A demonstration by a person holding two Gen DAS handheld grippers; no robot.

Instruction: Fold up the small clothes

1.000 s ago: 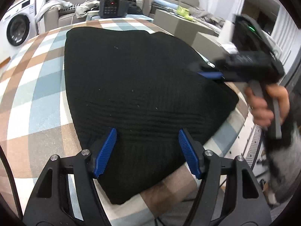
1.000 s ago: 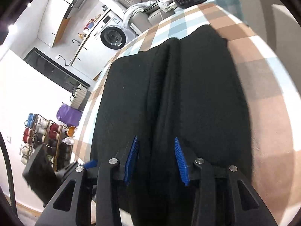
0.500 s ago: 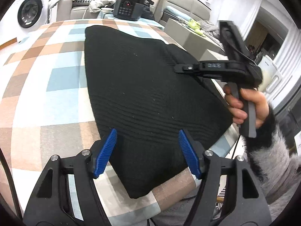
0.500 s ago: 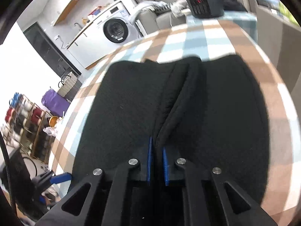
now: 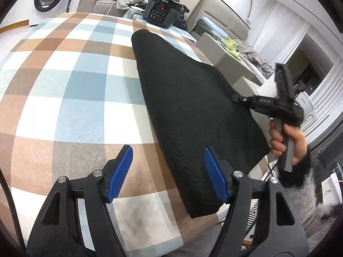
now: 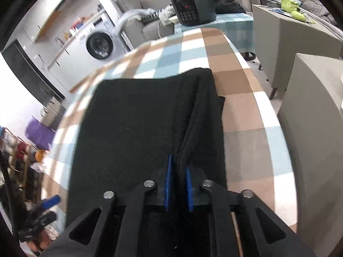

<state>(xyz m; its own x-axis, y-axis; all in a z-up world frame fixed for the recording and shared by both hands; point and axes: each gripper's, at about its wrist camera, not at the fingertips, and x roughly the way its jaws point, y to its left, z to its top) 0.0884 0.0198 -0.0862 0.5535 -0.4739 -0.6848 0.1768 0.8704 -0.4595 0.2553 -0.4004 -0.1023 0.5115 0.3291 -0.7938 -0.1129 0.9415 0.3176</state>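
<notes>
Black knit garment point(image 5: 193, 111) lies spread on the checked tabletop point(image 5: 64, 90), its long body running from the near right edge toward the far side, where a dark appliance with a red light point(image 5: 163, 12) stands beyond the cloth. It rests flat along most of its length, which suits a fold: one edge can be lifted and carried across while the rest stays put.

The right gripper point(image 6: 178, 184) has a ridge of that fabric between its blue pads point(image 6: 168, 182); the knit bunches into a raised pleat running away from the fingertips, and the right-hand portion of the cloth lifts off the tabletop in a fold. Its jaws stand narrow and are opening slightly at this moment, yet the cloth sits pinched between them. In the left wrist view the same gripper reaches in from the right, tilted downward, its tip meeting the garment's right edge, with the person's hand point(image 5: 285, 141) wrapped around the handle and a fuzzy sleeve point(image 5: 310, 192) behind it.

The left gripper point(image 5: 169, 173) hovers over the near end of the garment with its fingers spread wide and nothing between them. One pad sits above bare tabletop, the other above the black knit, and the tool angles down toward the cloth's left edge, probably to steady or take that edge.
</notes>
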